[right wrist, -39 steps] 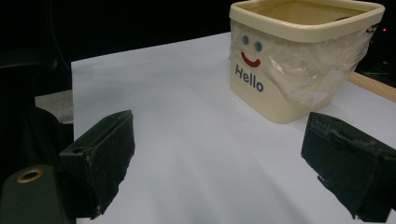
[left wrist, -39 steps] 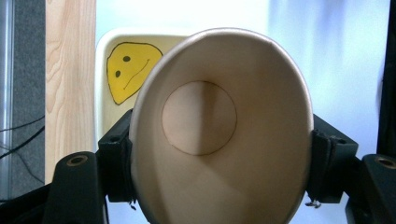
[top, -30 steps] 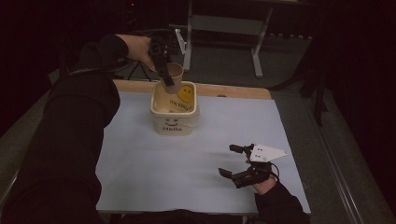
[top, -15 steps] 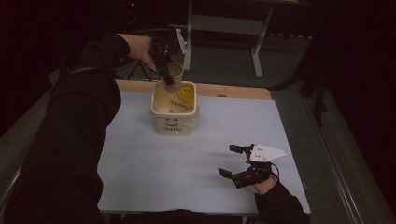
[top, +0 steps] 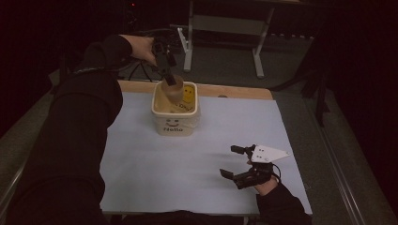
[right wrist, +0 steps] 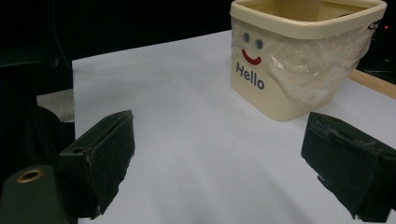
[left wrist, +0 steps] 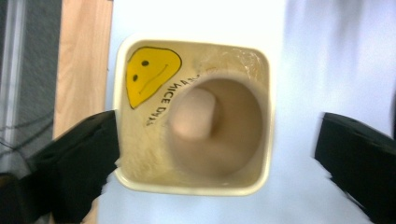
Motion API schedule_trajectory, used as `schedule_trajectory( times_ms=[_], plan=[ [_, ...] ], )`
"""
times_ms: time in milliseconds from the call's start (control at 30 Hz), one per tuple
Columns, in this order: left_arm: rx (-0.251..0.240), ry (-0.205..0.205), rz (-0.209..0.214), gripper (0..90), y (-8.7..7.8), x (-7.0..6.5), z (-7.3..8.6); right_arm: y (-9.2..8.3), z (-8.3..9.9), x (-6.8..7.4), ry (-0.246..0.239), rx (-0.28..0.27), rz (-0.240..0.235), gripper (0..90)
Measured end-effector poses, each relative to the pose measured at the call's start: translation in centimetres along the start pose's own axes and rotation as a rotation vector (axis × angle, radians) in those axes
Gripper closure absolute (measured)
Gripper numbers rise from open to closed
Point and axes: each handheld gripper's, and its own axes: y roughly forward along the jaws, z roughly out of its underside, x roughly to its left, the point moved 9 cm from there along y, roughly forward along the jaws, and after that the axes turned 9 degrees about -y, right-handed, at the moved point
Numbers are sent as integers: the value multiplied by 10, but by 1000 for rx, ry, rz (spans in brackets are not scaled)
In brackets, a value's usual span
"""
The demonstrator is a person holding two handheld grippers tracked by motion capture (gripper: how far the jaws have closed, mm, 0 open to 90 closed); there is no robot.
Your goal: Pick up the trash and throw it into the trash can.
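A cream square bin with "Hello" and a smile on its front stands at the back of the white sheet. A tan paper cup sits tilted in the bin's mouth. My left gripper hangs just above it. In the left gripper view the cup lies inside the bin, mouth up, beside a yellow smiley, and the jaws of the left gripper stand wide apart, clear of the cup. My right gripper rests open near the front right, facing the bin, nothing between its jaws.
A white sheet covers the table, with a strip of bare wood at the back edge. The person's black-sleeved left arm runs along the left side. A grey metal stand is on the floor behind the table.
The cup has gone down from the left gripper's jaws into the bin, and the left gripper has let it go. The right gripper has not moved.
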Motion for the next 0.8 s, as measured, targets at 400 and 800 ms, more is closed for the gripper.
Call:
schedule_trajectory(
  times_ms=[400,800],
  plan=[
    [-60,-29,-10,4,-4,-3,-5,-1,-1,0,-3,-3,2,95],
    [-69,-42,0,4,-8,-13,2,0,-1,0,-6,-3,1,95]
  ],
)
